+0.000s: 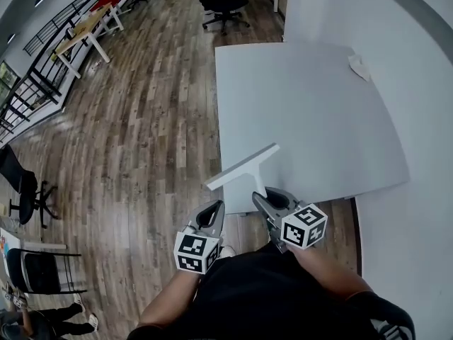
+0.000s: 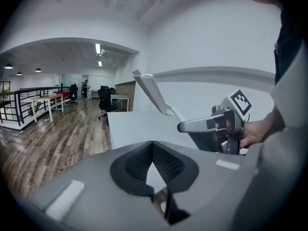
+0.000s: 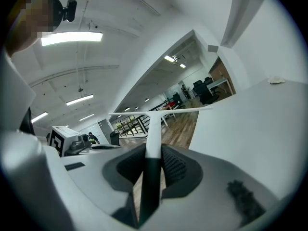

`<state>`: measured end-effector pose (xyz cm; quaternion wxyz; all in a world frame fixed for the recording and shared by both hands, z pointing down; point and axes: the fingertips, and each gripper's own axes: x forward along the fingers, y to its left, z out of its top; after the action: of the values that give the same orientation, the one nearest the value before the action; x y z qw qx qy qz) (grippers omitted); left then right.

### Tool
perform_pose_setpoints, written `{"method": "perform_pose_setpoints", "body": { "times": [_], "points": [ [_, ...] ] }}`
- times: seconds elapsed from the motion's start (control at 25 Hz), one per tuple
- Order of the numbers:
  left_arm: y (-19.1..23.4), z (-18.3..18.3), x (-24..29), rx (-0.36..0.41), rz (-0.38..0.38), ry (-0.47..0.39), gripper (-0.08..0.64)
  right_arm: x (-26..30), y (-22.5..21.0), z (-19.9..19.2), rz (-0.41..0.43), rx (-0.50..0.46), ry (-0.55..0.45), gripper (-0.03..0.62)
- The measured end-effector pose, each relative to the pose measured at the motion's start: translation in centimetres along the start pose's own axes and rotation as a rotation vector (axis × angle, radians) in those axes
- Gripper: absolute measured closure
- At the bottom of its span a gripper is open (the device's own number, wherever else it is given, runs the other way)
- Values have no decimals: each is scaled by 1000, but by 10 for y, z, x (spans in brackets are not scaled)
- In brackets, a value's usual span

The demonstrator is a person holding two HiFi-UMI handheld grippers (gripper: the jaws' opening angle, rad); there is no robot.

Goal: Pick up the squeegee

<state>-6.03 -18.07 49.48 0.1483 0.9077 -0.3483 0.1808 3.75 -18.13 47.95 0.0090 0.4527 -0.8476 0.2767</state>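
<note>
Squeegee [image 1: 244, 167] is up off the worktop [image 1: 311, 119], handle clamped in the right tongs [image 1: 267, 195], left tongs [image 1: 211, 211] closed and empty, so just grip firm, blade level.

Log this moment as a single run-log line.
task: squeegee in hand | right gripper: shut on its handle | squeegee: held in the air, off the table | left gripper: shut, empty

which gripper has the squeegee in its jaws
The right gripper: its jaws clamp the squeegee by its handle, blade sticking out ahead. The left gripper holds nothing.
</note>
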Motion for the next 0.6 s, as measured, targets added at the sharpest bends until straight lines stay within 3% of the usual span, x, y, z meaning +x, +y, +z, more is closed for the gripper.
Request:
{"method": "perform_pose_setpoints", "body": {
  "times": [0.24,0.6],
  "points": [
    [6,-10,-35,9,-88,-17,552,-10,41,-15,-88,1,-45,495],
    [-13,-10,-40,42,-219,-21,553,-59,51,-38,-271,23,-78,495]
  ]
}}
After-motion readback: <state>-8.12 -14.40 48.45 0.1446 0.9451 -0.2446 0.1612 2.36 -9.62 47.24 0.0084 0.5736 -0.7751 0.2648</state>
